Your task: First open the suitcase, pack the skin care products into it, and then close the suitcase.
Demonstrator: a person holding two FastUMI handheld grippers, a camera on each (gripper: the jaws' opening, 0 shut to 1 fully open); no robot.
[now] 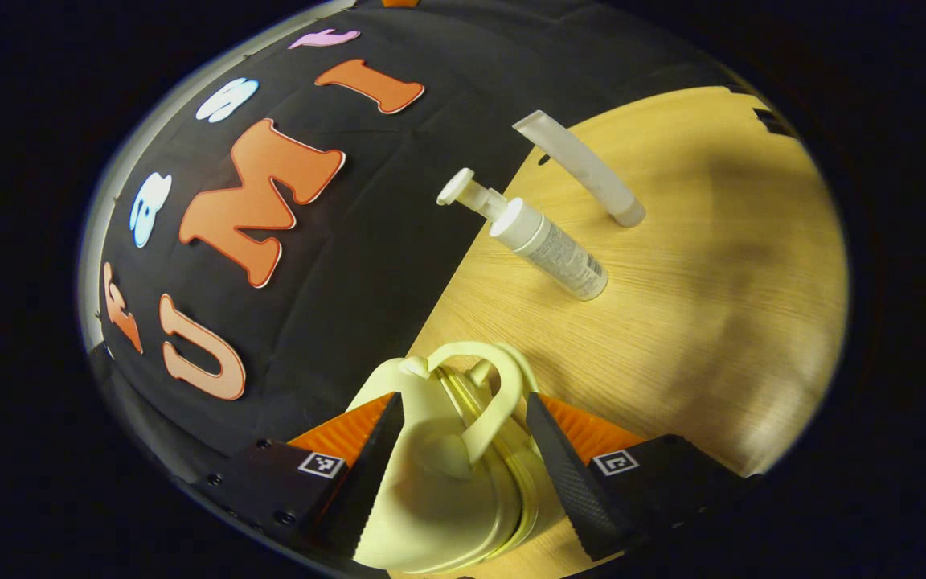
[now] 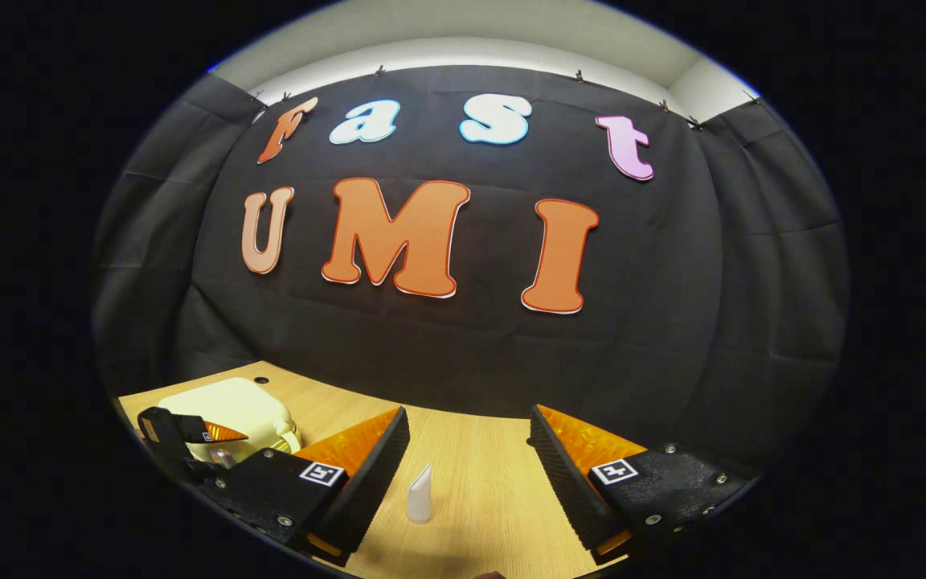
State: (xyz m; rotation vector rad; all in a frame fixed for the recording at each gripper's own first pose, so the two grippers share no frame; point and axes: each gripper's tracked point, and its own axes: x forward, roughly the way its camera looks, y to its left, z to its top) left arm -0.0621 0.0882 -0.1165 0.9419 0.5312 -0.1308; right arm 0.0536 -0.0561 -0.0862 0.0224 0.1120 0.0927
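A small pale yellow suitcase [image 1: 431, 507] lies shut on the wooden table, its looped handle [image 1: 503, 386] pointing away from me. My left gripper [image 1: 467, 466] stands open with one finger on each side of the case's handle end. Beyond it stand a white pump bottle [image 1: 551, 245] and a white tube [image 1: 587, 169] on its cap. In the right gripper view, my right gripper [image 2: 469, 466] is open and holds nothing, low over the table with the white tube [image 2: 419, 497] just ahead between its fingers. The suitcase [image 2: 230, 402] and the left gripper [image 2: 182, 434] sit at the far left there.
The wooden table [image 1: 712, 322] runs up to the black cloth wall [image 2: 463, 338] behind the products. Bare tabletop lies to the right of the bottle and tube.
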